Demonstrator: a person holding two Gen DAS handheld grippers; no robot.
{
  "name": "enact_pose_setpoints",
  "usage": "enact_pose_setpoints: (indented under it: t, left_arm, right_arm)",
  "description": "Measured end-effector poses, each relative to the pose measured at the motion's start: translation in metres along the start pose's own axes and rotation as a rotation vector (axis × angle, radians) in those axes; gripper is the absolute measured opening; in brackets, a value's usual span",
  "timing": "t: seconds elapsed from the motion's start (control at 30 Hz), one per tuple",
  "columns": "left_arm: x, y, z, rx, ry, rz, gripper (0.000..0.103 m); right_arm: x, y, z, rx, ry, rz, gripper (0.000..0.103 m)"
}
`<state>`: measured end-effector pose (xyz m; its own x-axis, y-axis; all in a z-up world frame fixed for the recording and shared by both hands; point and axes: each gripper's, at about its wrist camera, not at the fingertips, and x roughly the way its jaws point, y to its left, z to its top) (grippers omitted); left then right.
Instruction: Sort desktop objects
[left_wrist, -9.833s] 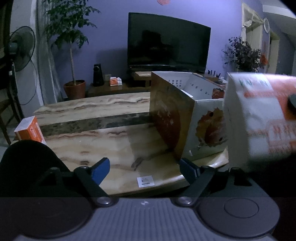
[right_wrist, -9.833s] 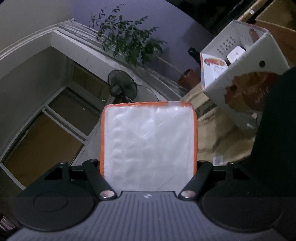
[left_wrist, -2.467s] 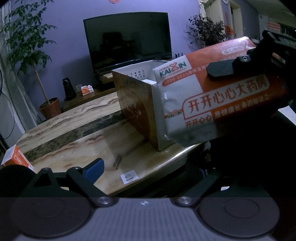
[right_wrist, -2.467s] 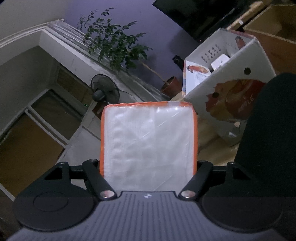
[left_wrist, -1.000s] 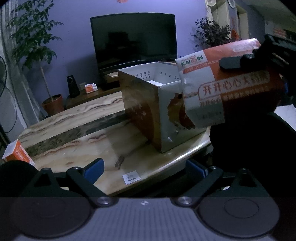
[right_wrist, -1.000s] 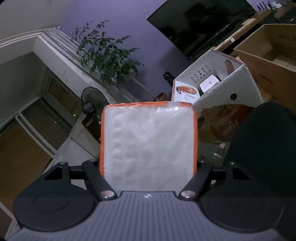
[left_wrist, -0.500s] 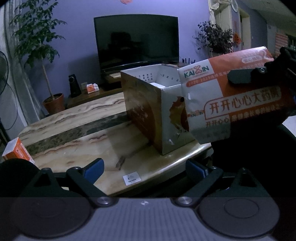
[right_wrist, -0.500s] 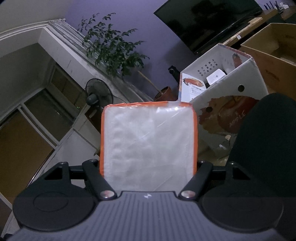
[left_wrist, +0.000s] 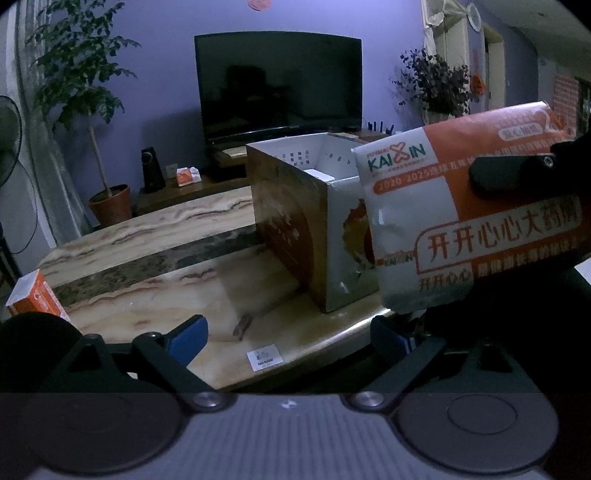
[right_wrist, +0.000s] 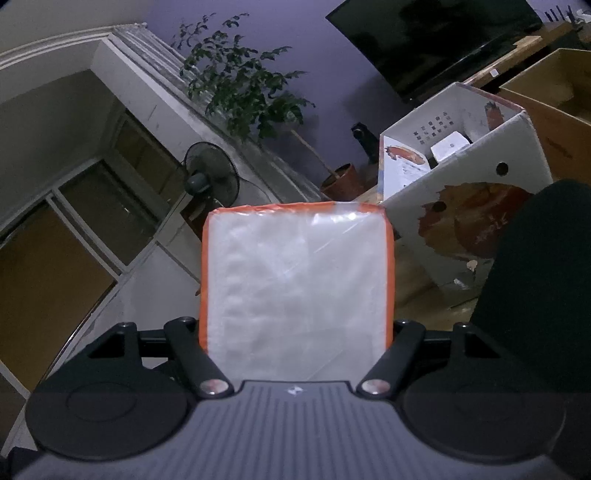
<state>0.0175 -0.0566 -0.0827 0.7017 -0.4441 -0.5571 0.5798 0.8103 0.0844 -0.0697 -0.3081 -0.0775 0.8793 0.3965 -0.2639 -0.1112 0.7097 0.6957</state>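
Observation:
My right gripper (right_wrist: 297, 325) is shut on an orange-and-white tissue pack (right_wrist: 295, 288) that fills the gap between its fingers. In the left wrist view the same pack (left_wrist: 469, 229) hangs in the air at the right, beside the open cardboard box (left_wrist: 306, 221) on the marble table (left_wrist: 147, 266). The box (right_wrist: 461, 199) holds a small white item. My left gripper (left_wrist: 288, 336) is open and empty above the table's near edge. A small orange carton (left_wrist: 35, 295) stands at the table's left edge.
A small white label (left_wrist: 264, 356) lies on the table near the front edge. A TV (left_wrist: 279, 83), a speaker (left_wrist: 151, 170) and a potted plant (left_wrist: 110, 205) stand behind the table. A brown cardboard box (right_wrist: 554, 99) sits beyond the open box. A fan (right_wrist: 210, 181) stands at the left.
The tissue pack in my right gripper has dropped slightly and shifted right in the left wrist view, still beside the box. My left gripper stays open and near still.

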Motion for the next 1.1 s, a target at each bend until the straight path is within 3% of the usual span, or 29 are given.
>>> enact_pose_setpoints:
  t: [1.1]
  left_arm:
    - [-0.001,0.009,0.002,-0.046,-0.012,0.007,0.095]
  right_arm:
    - [0.0,0.031,0.0,-0.052,0.026,0.123,0.074]
